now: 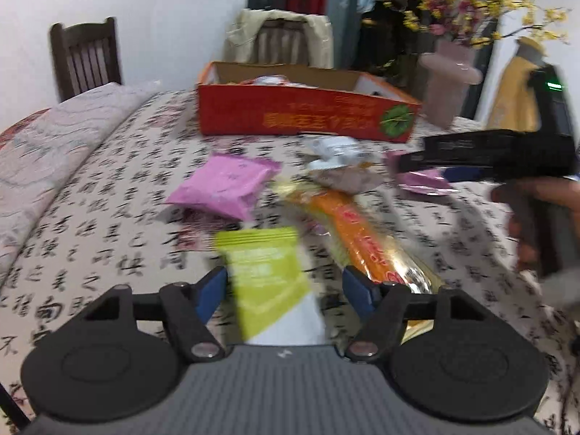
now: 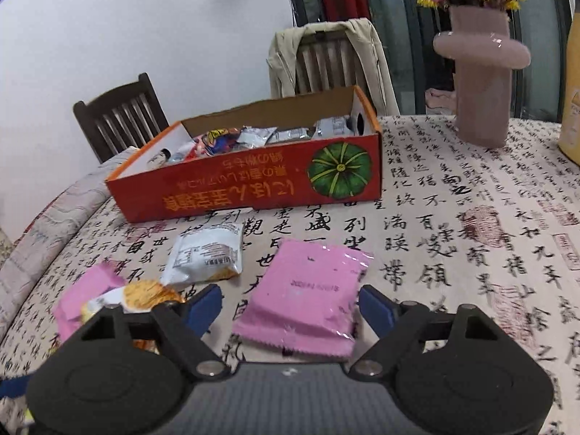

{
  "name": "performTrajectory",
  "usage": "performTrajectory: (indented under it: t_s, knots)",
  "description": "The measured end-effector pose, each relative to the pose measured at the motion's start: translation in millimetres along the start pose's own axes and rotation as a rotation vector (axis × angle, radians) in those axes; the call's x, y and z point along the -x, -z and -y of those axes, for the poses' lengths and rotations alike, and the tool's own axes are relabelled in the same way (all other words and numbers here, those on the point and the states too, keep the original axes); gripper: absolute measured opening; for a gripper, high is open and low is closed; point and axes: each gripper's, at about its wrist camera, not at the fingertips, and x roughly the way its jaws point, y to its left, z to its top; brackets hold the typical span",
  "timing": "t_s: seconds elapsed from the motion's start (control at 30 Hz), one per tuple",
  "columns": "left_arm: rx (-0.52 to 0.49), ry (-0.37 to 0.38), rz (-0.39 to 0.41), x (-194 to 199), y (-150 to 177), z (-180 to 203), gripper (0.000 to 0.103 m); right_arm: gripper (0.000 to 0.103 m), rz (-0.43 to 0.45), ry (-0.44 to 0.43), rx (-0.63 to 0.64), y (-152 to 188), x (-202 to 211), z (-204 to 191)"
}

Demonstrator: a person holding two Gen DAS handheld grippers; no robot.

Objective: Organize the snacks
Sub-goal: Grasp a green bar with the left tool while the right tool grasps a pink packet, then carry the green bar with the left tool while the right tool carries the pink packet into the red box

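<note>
My left gripper (image 1: 284, 284) is open, its blue fingertips on either side of a green-and-white snack packet (image 1: 268, 275) lying on the table. An orange-gold packet (image 1: 359, 239) lies just right of it, a pink packet (image 1: 226, 185) beyond. My right gripper (image 2: 290, 306) is open around another pink packet (image 2: 308, 293) on the cloth; in the left wrist view it (image 1: 402, 163) reaches in from the right. A white packet (image 2: 206, 253) and an orange packet (image 2: 148, 295) lie to its left. The red cardboard box (image 1: 304, 116) (image 2: 253, 185) holds several snacks.
A pink vase (image 2: 482, 72) with flowers stands at the back right of the round table with calligraphy cloth (image 2: 453, 239). Two wooden chairs (image 2: 119, 116) stand behind the table, one draped with a beige jacket (image 2: 326, 54). A yellow object (image 2: 571, 90) sits at the far right edge.
</note>
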Motion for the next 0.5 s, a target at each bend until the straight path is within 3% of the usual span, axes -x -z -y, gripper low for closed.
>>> performTrajectory:
  t_s: [0.03, 0.07, 0.1, 0.27, 0.5]
  knots:
    - [-0.010, -0.002, -0.002, -0.9, 0.0, 2.6, 0.068, 0.074, 0.001, 0.014, 0.011, -0.1, -3.4, -1.6]
    - [-0.018, -0.018, -0.008, -2.9, 0.3, 3.9, 0.051, 0.061, -0.001, 0.035, 0.027, 0.3, -6.2, -3.8]
    - [-0.024, -0.037, -0.010, -3.7, 0.8, 4.4, 0.042, 0.062, 0.006, 0.042, 0.035, 1.6, -6.0, -5.0]
    - [0.028, -0.046, -0.017, 5.3, -1.4, -4.5, 0.039, 0.061, 0.002, 0.045, 0.071, 10.2, 8.5, -5.2]
    - [0.051, -0.025, 0.035, 47.3, 0.5, -2.4, 0.039, 0.060, 0.013, -0.058, 0.102, 58.2, 86.5, -7.7]
